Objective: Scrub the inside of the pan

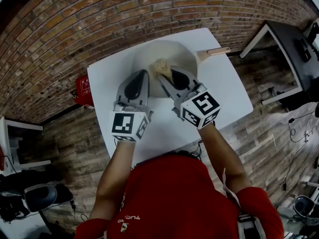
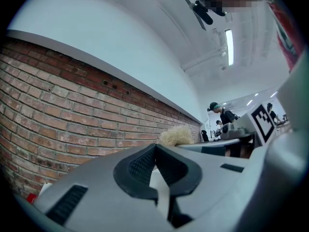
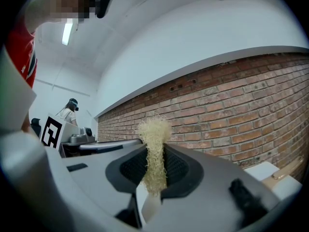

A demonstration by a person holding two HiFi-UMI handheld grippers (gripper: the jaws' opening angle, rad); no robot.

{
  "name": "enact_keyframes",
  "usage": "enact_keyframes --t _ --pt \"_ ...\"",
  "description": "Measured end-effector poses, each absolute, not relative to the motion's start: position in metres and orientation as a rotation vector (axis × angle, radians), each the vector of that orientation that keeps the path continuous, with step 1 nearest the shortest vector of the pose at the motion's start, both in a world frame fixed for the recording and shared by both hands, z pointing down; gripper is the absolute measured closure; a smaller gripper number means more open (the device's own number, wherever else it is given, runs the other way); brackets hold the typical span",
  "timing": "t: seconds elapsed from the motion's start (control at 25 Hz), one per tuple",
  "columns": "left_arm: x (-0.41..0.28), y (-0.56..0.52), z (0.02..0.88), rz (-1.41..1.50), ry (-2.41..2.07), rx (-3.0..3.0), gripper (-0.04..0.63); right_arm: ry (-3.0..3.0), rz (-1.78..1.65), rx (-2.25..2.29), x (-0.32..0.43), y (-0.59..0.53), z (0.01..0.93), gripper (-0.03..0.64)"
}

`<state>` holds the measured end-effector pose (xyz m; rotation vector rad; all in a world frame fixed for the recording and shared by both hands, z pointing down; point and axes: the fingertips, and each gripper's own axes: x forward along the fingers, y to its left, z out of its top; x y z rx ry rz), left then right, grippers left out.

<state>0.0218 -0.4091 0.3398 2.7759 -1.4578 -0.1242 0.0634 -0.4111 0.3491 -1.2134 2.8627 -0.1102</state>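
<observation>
A pale cream pan [image 1: 149, 54] with a wooden handle [image 1: 215, 51] sits at the far side of the white table [image 1: 229, 91]. Over the pan's middle, my right gripper [image 1: 166, 73] is shut on a tan fibrous scrubber [image 1: 161, 66]. The right gripper view has the scrubber [image 3: 154, 132] pinched between the dark pads and sticking out past the right gripper [image 3: 155, 153]. My left gripper [image 1: 141, 74] hovers over the pan's left near part. In its own view the left gripper [image 2: 155, 148] has its jaws together with nothing between them, and the scrubber [image 2: 176, 135] shows beyond. Neither gripper view shows the pan's inside.
A brick wall [image 1: 99, 19] runs behind the table. A red object [image 1: 84, 91] stands by the table's left edge. A dark desk [image 1: 294, 49] is at the right and chairs [image 1: 30, 195] at the lower left. People [image 2: 223, 115] stand far off in the room.
</observation>
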Motion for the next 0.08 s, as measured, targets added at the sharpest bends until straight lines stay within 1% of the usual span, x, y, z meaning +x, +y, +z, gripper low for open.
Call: enact_keyframes --t 0.08 --pt "0.0209 -0.4098 0.3408 -0.123 -1.459 2.772 0.581 2.863 -0.114 -1.214 0.0631 -0.4118 0.3501 0.531"
